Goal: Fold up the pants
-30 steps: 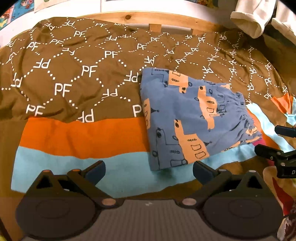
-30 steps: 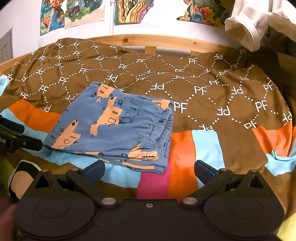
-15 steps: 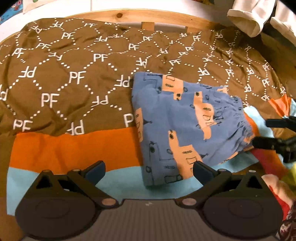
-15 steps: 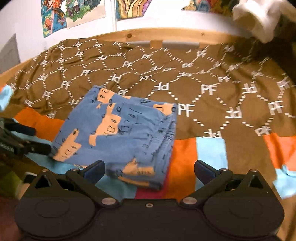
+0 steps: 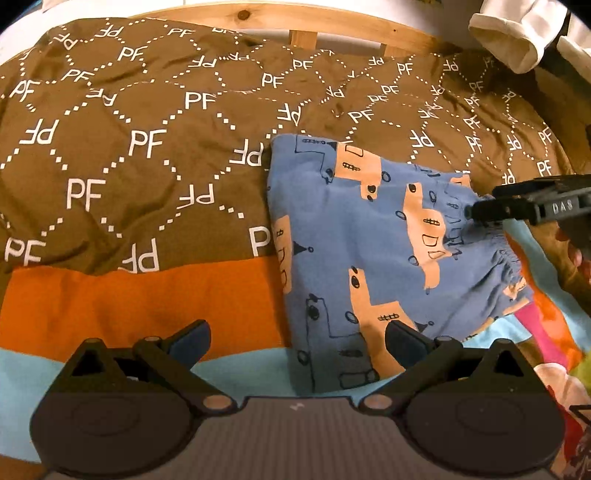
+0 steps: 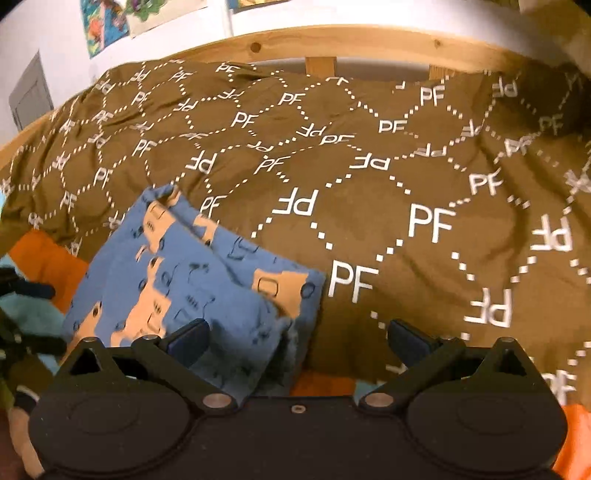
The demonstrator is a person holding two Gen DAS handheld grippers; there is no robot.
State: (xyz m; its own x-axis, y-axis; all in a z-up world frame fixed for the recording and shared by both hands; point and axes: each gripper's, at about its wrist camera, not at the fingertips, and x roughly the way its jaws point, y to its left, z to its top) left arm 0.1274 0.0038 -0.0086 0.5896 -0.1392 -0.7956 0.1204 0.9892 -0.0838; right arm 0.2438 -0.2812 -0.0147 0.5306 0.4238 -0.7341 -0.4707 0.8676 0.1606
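Nearly done: folded blue pants (image 5: pixel 373 254) lie on the brown PF duvet (image 5: pixel 147 147), at 1 o'clock from my left gripper (image 5: pixel 295 339), fingers apart, empty. Right gripper (image 6: pixel 295 339), likewise spread, hovers over waistband end. Next, prob. a last tuck or press w/ both.

I see a bed with a wooden frame (image 5: pixel 332 26), covered by a brown "PF" quilt (image 5: pixel 147 140) with orange and light-blue patches. Folded blue pants (image 5: pixel 369 251) lie flat on it, over the brown and orange parts.
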